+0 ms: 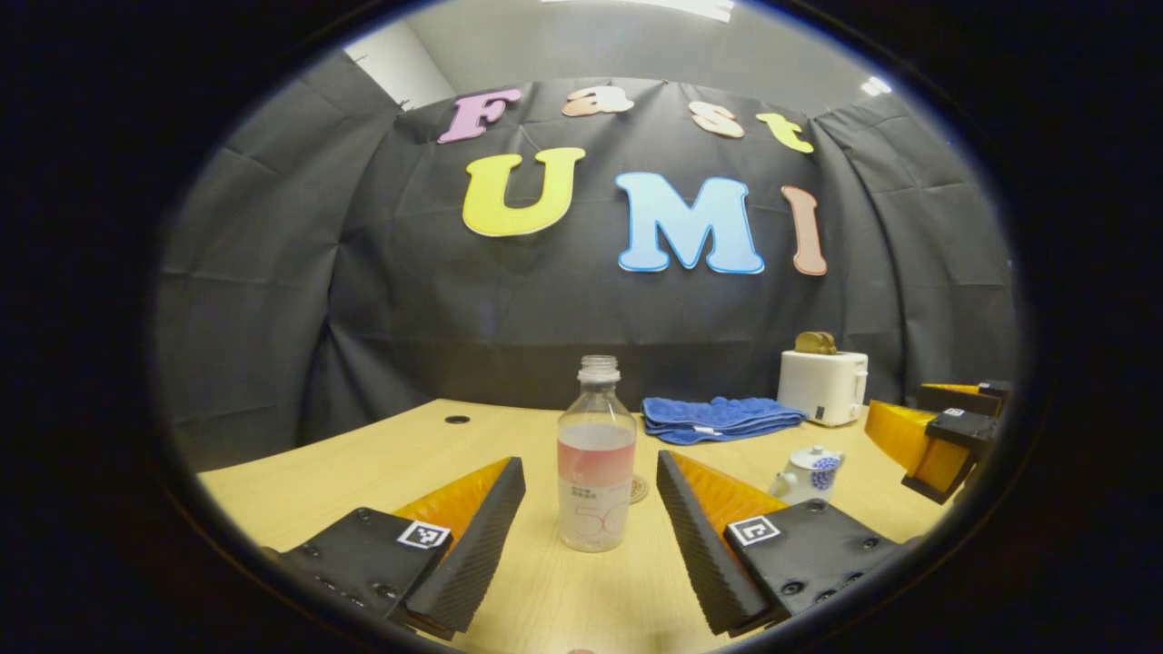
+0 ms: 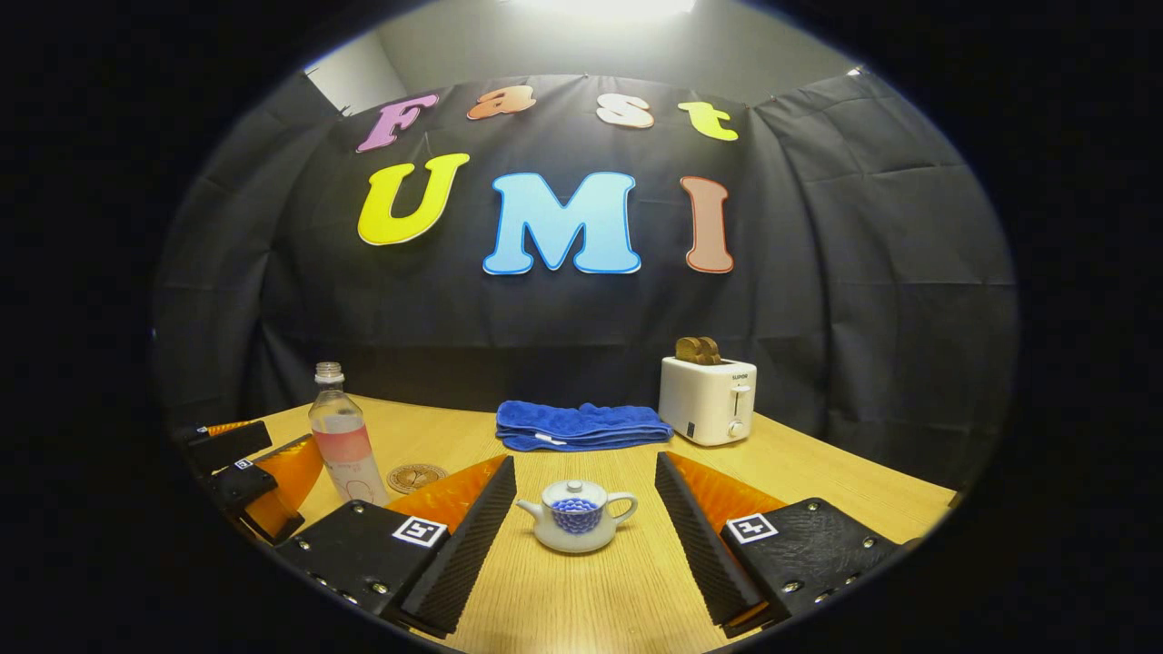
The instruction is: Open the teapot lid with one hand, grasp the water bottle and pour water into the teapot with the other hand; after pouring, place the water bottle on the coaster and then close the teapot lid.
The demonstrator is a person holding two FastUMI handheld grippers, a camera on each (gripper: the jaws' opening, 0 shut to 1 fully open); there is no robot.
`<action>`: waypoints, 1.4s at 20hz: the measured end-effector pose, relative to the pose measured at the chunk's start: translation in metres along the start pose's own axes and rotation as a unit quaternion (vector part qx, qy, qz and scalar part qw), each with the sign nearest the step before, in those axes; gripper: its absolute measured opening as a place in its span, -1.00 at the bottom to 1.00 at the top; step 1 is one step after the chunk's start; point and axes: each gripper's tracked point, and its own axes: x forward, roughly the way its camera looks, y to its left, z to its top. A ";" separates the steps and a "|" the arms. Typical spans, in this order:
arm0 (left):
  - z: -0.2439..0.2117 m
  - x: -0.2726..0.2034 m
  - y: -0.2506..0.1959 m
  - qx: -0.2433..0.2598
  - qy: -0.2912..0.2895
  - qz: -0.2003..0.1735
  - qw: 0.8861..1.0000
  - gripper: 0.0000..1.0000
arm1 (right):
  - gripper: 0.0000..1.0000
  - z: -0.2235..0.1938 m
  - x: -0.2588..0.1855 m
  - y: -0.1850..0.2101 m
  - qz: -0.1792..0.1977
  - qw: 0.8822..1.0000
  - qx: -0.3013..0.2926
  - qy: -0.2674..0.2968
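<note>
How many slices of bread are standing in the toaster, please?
2, judging by the right gripper view: both slices of bread stand side by side in the top of the toaster, at the back of the table beside the blue towel.

Bright ceiling light glares overhead; both views sharp, bowed by fisheye at edges.
</note>
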 end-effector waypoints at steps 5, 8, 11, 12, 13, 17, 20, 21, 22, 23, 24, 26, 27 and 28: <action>-0.003 -0.001 0.002 -0.002 0.002 0.000 1.000 1.00 | 0.92 -0.010 0.001 0.001 0.003 1.000 -0.001 0.008; -0.005 -0.001 0.006 -0.004 0.003 0.004 1.000 1.00 | 0.92 -0.014 0.002 0.002 0.003 1.000 -0.002 0.011; -0.005 -0.001 0.007 -0.002 0.002 0.006 1.000 1.00 | 0.92 -0.011 0.002 0.002 0.003 1.000 0.003 0.007; -0.005 0.000 0.006 -0.002 0.004 0.005 1.000 1.00 | 0.92 -0.012 0.004 0.002 0.003 1.000 0.003 0.007; -0.006 0.001 0.005 -0.002 0.006 0.004 1.000 1.00 | 0.92 -0.013 0.005 0.002 0.003 1.000 0.002 0.009; -0.009 -0.001 0.004 -0.002 0.010 0.003 1.000 1.00 | 0.72 -0.012 0.015 0.002 0.005 1.000 0.002 0.013; -0.009 0.002 0.003 0.002 0.011 0.002 1.000 1.00 | 0.69 -0.010 0.027 0.004 0.005 1.000 -0.005 0.016; -0.006 0.003 0.003 0.004 0.010 0.001 1.000 1.00 | 0.61 -0.010 0.033 0.002 0.004 1.000 -0.009 0.017; -0.006 0.003 0.003 0.005 0.010 0.000 1.000 1.00 | 0.43 -0.012 0.042 0.004 0.009 1.000 -0.012 0.022; -0.004 0.003 0.003 0.006 0.008 0.001 1.000 1.00 | 0.28 -0.017 0.052 0.005 0.014 0.999 -0.014 0.033; -0.003 0.003 0.004 0.006 0.007 0.001 1.000 1.00 | 0.28 -0.024 0.062 0.005 0.016 0.999 -0.017 0.045; -0.004 0.003 0.005 0.007 0.005 0.001 1.000 1.00 | 0.28 -0.033 0.076 0.003 0.014 0.998 -0.019 0.063; -0.004 0.004 0.006 0.006 0.006 0.001 1.000 1.00 | 0.29 -0.040 0.082 0.002 0.014 0.997 -0.019 0.073; -0.005 0.005 0.007 0.005 0.007 0.001 1.000 1.00 | 0.29 -0.049 0.084 0.001 0.012 0.996 -0.018 0.083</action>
